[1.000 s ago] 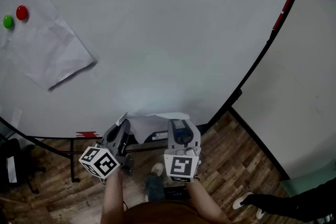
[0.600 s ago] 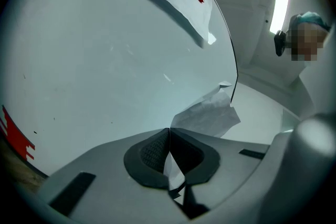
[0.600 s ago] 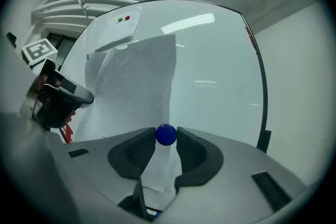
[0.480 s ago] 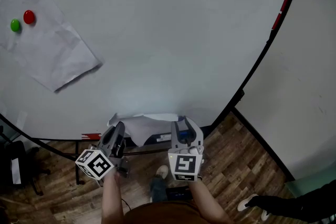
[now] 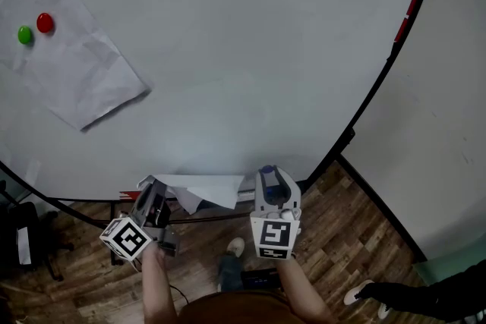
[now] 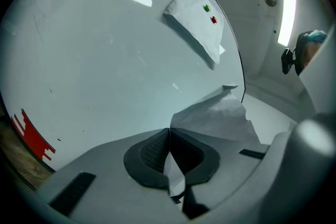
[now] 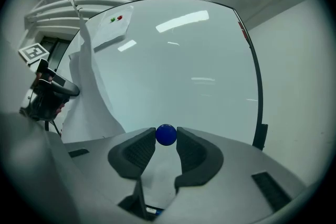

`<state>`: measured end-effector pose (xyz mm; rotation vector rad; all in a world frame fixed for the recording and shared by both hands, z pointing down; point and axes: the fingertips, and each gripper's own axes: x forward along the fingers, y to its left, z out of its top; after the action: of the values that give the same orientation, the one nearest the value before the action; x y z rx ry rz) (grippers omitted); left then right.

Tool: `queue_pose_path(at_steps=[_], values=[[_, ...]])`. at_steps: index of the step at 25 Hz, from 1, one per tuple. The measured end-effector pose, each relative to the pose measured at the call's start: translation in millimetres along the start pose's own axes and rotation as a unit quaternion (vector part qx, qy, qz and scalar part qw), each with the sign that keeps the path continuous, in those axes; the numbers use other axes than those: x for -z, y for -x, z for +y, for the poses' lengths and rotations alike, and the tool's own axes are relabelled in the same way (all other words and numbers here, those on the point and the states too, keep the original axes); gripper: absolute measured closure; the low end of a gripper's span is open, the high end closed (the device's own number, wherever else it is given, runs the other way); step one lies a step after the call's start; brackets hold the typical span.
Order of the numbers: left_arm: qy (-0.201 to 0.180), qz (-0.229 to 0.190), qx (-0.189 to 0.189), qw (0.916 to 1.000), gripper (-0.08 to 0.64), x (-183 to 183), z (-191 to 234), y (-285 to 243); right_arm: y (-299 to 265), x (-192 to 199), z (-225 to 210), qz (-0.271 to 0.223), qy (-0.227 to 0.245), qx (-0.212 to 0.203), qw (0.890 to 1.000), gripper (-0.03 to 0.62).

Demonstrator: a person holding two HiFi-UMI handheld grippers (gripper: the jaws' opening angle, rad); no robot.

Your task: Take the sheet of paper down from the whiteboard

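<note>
White whiteboard (image 5: 250, 49) | left gripper (image 6: 169, 139) pinches crumpled white paper sheet (image 6: 220, 118) by edge; likely light, limp | right gripper (image 7: 166, 141) clamps small blue ball (image 7: 166, 135)

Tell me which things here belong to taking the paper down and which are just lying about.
Job: sheet in left gripper; blue magnet in right gripper; whiteboard.
Just there: second sheet, pinned by red magnet and green magnet.

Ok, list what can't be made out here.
- Head view: second sheet, cut off by the left edge.
- Head view: left hand-held gripper's grip on the sheet of paper, covered by the paper itself.
- Left gripper view: red marking on the whiteboard, too blurred to read.
</note>
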<state>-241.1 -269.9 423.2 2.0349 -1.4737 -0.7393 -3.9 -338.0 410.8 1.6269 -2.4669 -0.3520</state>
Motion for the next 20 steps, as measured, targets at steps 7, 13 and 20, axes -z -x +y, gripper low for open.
queue_pose_path(at_steps=[7,13,20], values=[[0.006,0.000,0.006,1.0000,0.535,-0.2,-3.5,4.2,4.2,-0.3,-1.0,-0.001,-0.020,0.000,1.000,0.454],[0.004,-0.001,0.008,1.0000,0.535,-3.0,-4.3,4.5,4.5,-1.5,0.2,-0.001,-0.020,0.001,1.000,0.454],[0.007,0.004,0.010,0.9999,0.535,-1.7,-2.5,2.4,2.4,-2.2,1.6,-0.001,-0.020,0.002,1.000,0.454]])
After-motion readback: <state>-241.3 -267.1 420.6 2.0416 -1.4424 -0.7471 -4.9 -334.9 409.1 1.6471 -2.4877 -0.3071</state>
